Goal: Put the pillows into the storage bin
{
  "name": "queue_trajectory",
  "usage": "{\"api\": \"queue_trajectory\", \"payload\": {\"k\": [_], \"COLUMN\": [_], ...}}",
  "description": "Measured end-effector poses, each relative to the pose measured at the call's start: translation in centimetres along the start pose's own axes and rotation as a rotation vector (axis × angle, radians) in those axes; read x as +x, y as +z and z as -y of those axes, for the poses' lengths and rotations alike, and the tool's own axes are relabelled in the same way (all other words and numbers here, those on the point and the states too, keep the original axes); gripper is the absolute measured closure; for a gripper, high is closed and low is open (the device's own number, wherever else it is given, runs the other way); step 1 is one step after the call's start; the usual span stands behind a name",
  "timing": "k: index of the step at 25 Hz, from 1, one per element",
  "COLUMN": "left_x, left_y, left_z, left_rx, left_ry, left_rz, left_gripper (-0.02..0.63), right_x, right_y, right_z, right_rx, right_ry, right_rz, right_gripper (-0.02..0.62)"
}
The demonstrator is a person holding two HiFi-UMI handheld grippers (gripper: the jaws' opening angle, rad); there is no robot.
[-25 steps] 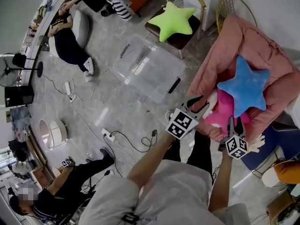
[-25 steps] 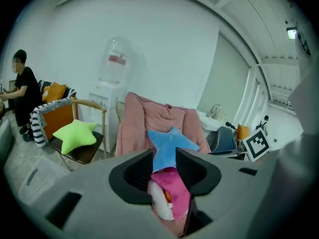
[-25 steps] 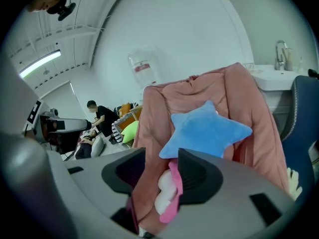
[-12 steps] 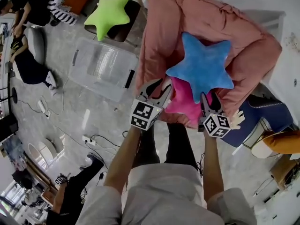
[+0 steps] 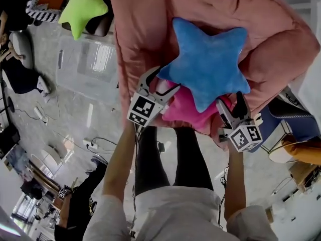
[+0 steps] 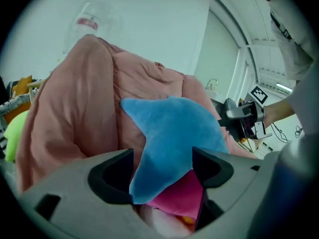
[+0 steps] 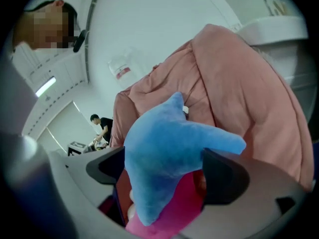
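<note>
Glossy grey tile floor [image 5: 100, 119], cables [image 5: 111, 142] strewn. Clear hard-plastic storage bin [image 5: 85, 67] on floor, beside heaped pink blanket [image 5: 150, 19], soft and puffy. Plush blue star pillow [image 5: 205, 64] lies on magenta pillow [image 5: 188, 109] atop blanket. Lime star pillow [image 5: 80, 9] beyond bin. Left gripper [image 5: 161, 82], right gripper [image 5: 231, 104]: jaws just been opening, now spread wide, blue star's points between, unpinched.

The blue star pillow [image 5: 205, 59] is soft matt plush, like the pink pillow [image 5: 188, 109] at its 6 o'clock and the green pillow [image 5: 83, 9] at 10 o'clock. The salmon blanket [image 5: 271, 39] is matt, creased cloth. The storage bin [image 5: 85, 64] at 9 o'clock is clear glossy plastic, on a shiny grey floor [image 5: 65, 119].
</note>
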State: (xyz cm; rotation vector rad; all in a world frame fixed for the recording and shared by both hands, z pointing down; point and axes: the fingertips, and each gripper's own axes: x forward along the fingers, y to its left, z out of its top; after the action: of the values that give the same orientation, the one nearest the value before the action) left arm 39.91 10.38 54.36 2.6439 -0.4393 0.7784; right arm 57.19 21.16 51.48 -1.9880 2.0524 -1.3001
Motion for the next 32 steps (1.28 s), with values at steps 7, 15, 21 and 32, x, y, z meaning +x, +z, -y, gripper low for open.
{"api": "queue_trajectory", "payload": {"k": [7, 15, 21, 32], "left_x": [2.5, 3.9, 3.5, -8.1], "left_y": [-0.5, -2.0, -1.8, 1.2], "left_z": [-0.5, 0.6, 1.4, 1.4], "left_rx": [-0.056, 0.058, 0.013, -0.055], "left_ry": [-0.189, -0.2, -0.221, -0.275], "left_rz": [0.038, -0.047, 0.012, 0.162], "left_gripper": [0.233, 0.233, 0.262, 0.296], "right_x": [-0.2, 6.7, 6.1, 0.9], "right_y": [-3.2, -5.2, -5.4, -3.0], "right_z": [-1.1, -1.5, -1.8, -14.6], "right_rx": [0.171, 0.11, 0.014, -0.041], "right_ry": [0.06, 0.026, -0.09, -0.206], "right_rz": [-0.011, -0.095, -0.038, 0.195], "right_gripper": [0.086, 0.028, 0.135, 0.202]}}
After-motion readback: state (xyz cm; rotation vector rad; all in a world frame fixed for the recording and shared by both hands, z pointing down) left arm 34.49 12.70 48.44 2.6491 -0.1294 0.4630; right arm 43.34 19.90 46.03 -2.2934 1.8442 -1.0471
